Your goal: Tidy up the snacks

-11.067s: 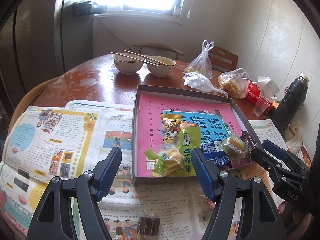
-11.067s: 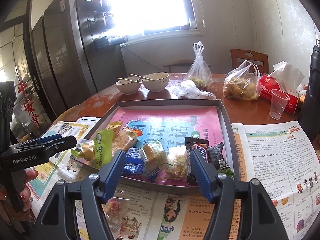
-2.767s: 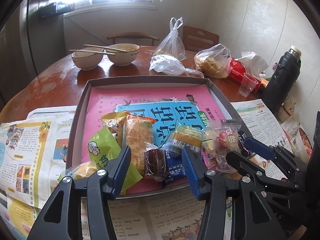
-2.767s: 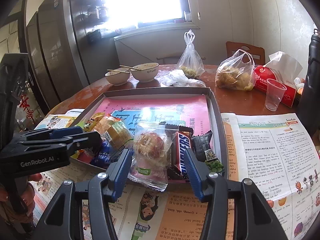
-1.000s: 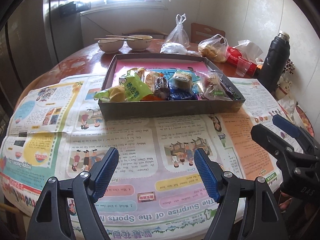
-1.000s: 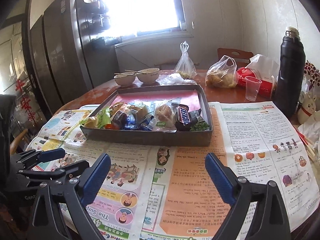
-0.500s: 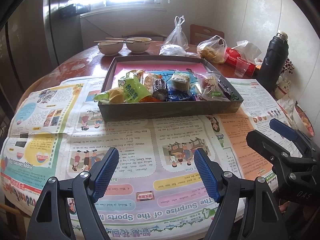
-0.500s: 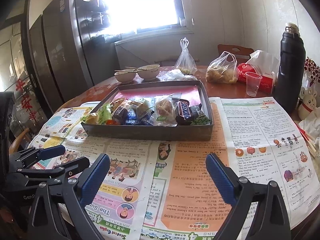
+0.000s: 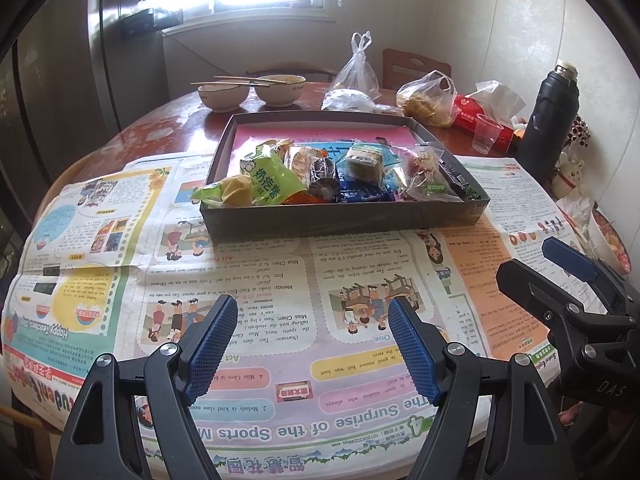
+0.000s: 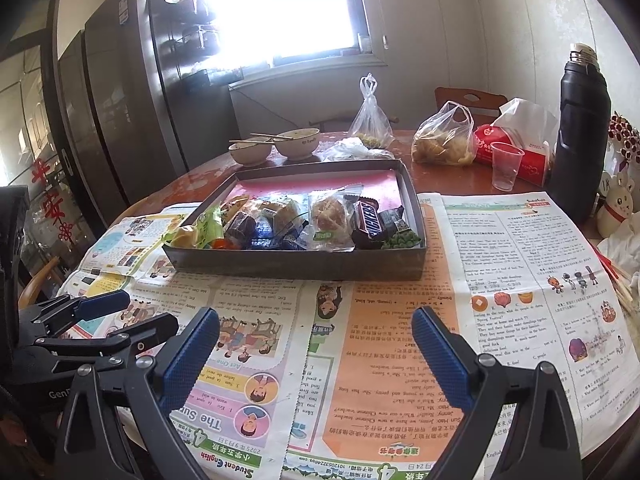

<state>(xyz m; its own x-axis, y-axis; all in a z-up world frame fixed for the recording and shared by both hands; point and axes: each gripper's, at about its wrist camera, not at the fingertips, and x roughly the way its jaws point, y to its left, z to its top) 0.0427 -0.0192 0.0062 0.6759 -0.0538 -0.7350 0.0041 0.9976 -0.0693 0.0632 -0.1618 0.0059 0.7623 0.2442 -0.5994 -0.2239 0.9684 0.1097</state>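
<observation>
Above newspaper (image 9: 256, 280), left hand-held gripper (image 9: 310, 320) agape, angled down

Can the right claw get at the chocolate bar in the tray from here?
Probably yes. The right claw is open and empty, only bare newspaper lies before the tray, and the chocolate bar sits uncovered near the front wall.

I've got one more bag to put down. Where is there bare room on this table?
Free: the newspaper between the box and both open grippers, and right of the box. Crowded: the snacks along its near wall, and the far table behind, with bowls and bags.
</observation>
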